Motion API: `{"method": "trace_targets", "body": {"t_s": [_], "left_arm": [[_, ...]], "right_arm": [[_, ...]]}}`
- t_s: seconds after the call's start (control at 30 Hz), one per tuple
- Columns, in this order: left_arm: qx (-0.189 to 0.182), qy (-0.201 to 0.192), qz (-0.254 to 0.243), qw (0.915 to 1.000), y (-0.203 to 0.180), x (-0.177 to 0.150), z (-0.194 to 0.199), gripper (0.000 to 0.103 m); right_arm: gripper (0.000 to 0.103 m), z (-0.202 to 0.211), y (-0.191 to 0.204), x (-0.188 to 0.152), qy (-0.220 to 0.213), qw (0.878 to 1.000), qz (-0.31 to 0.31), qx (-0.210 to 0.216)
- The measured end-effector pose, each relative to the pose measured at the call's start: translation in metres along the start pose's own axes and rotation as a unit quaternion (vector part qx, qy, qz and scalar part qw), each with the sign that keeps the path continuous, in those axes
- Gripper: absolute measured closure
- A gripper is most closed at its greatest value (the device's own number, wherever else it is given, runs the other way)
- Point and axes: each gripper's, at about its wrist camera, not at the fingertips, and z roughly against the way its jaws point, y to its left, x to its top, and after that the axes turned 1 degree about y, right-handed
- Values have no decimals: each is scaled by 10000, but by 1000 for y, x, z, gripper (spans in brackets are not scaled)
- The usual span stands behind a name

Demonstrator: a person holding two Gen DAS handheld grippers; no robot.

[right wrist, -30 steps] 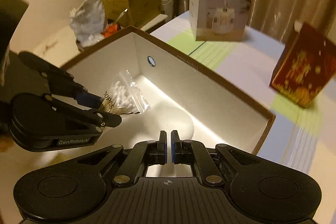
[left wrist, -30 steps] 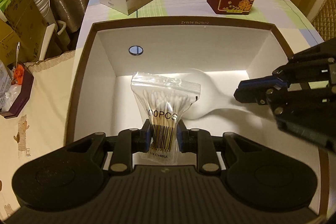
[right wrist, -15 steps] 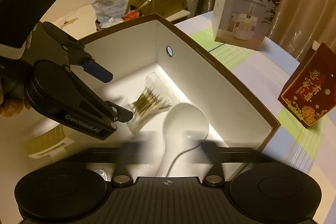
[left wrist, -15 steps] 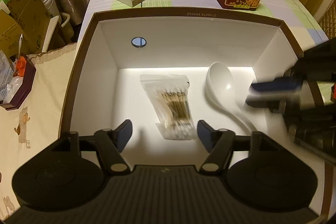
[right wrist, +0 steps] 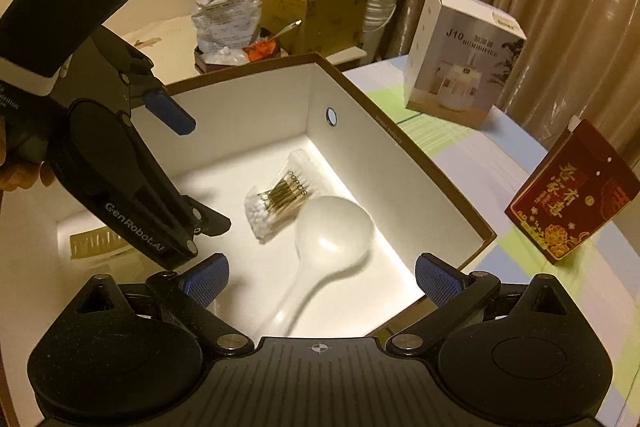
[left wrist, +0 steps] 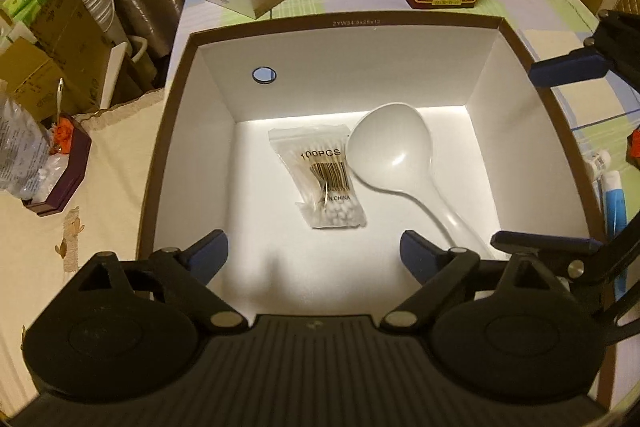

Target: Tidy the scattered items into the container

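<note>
White box point(left wrist: 516, 131) floor, bare margins around swab bag point(left wrist: 324, 179), spoon point(left wrist: 394, 157).

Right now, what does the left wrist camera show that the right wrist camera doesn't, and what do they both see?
Only the left wrist view shows the blue tube and a small white bottle on the table outside the box's right wall. Only the right wrist view shows the person's hand behind the left gripper. Both show the white box, with the cotton swab bag and white spoon lying side by side on its floor, and both grippers open.
</note>
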Motion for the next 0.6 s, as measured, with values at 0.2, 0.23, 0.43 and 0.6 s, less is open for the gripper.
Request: {"method": "trace_targets", "body": {"t_s": [0.2, 0.23, 0.43, 0.6], "left_arm": [[125, -106, 77, 9998, -1, -4, 16, 7], [137, -127, 80, 9998, -2, -5, 18, 7], [197, -230, 121, 9995, -5, -10, 33, 5], [230, -334, 192, 9990, -10, -19, 47, 3]], "right_arm": [[0, 10, 6, -6, -33, 10000, 9, -36], [0, 12, 7, -7, -42, 10000, -2, -41], [0, 28, 16, -13, -138, 9997, 28, -216], [0, 41, 19, -17, -200, 9995, -28, -227]]}}
